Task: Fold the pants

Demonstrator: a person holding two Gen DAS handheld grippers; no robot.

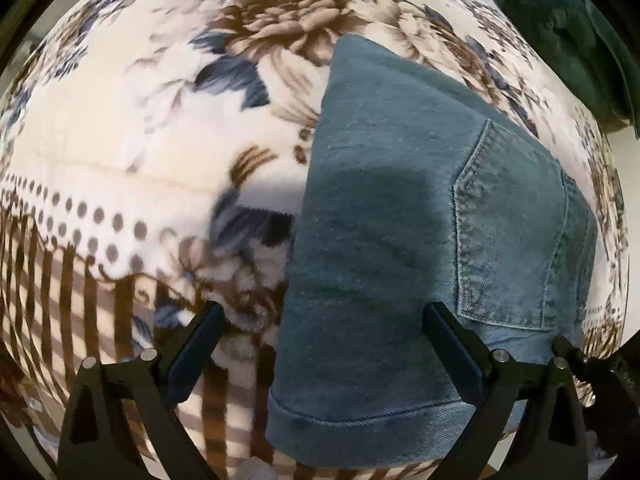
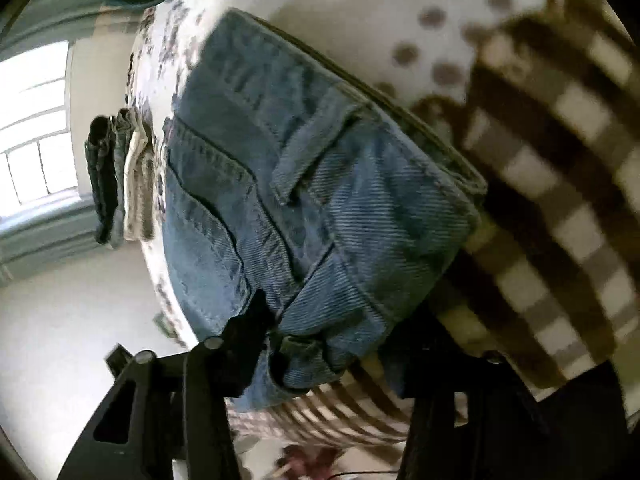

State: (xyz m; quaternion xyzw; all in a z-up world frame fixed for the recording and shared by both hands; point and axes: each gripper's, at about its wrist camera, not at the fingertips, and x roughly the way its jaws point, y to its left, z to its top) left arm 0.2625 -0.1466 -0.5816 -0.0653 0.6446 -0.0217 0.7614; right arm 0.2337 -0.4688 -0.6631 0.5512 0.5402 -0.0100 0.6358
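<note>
Blue denim pants lie folded on a floral blanket; a leg with its hem lies over the seat, and a back pocket shows at the right. My left gripper is open just above the hem end, its fingers straddling the leg's left part without holding it. In the right wrist view the waistband end of the pants with belt loops fills the middle. My right gripper sits at the waistband edge with the denim between its fingers; its right finger is dark and blurred.
A dark green cloth lies at the blanket's far right corner. A stack of folded clothes sits at the far blanket edge, with a bright window beyond. The blanket has a brown checked border.
</note>
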